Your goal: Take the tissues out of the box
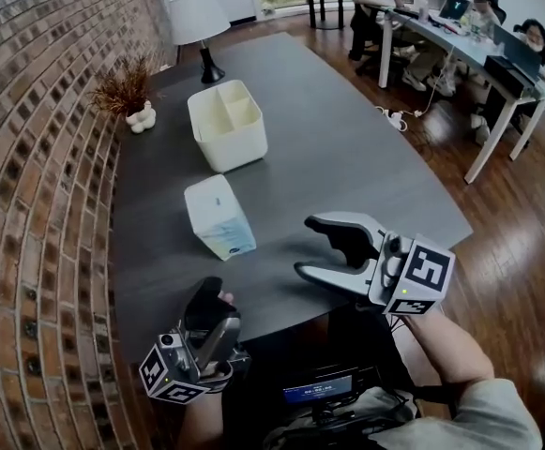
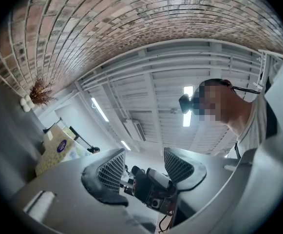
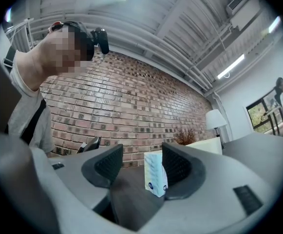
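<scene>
The tissue box [image 1: 219, 217] lies on the bench [image 1: 347, 157] just ahead of the right gripper [image 1: 308, 246], whose jaws stand apart, empty. The left gripper [image 1: 212, 312], jaws likewise apart, tilts upward at the bench's near edge.

Pale tissue box [image 1: 219, 216] flat on table [image 1: 347, 157]

Was a dark table [image 1: 347, 162]; bore a tissue box [image 1: 219, 216], a divided cream bin [image 1: 227, 125], a lamp [image 1: 200, 24], a dried plant [image 1: 127, 90].
</scene>
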### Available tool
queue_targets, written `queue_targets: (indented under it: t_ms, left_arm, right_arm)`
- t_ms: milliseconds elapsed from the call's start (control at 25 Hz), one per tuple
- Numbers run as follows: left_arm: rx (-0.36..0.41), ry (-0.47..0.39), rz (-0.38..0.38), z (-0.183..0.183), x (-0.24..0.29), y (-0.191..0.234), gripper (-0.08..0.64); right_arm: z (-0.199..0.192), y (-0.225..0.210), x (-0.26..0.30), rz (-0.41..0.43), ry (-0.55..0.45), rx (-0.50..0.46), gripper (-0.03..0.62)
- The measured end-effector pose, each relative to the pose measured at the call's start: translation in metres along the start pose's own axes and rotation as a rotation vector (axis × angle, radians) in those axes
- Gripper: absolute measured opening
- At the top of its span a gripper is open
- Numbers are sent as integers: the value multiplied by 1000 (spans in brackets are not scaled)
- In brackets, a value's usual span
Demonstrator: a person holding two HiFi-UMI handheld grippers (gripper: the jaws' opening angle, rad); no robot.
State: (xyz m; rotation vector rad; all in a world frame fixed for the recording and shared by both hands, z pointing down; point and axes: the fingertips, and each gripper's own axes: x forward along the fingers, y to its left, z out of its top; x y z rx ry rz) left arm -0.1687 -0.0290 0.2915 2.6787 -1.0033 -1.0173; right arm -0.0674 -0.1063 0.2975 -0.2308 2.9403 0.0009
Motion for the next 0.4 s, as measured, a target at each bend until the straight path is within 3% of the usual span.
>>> queue_targets:
  t_ms: [400]
  left_arm:
    - [27,-9,8,0,4,6,245]
  right_arm:
    - [4,-8,2,6,12,-40,270]
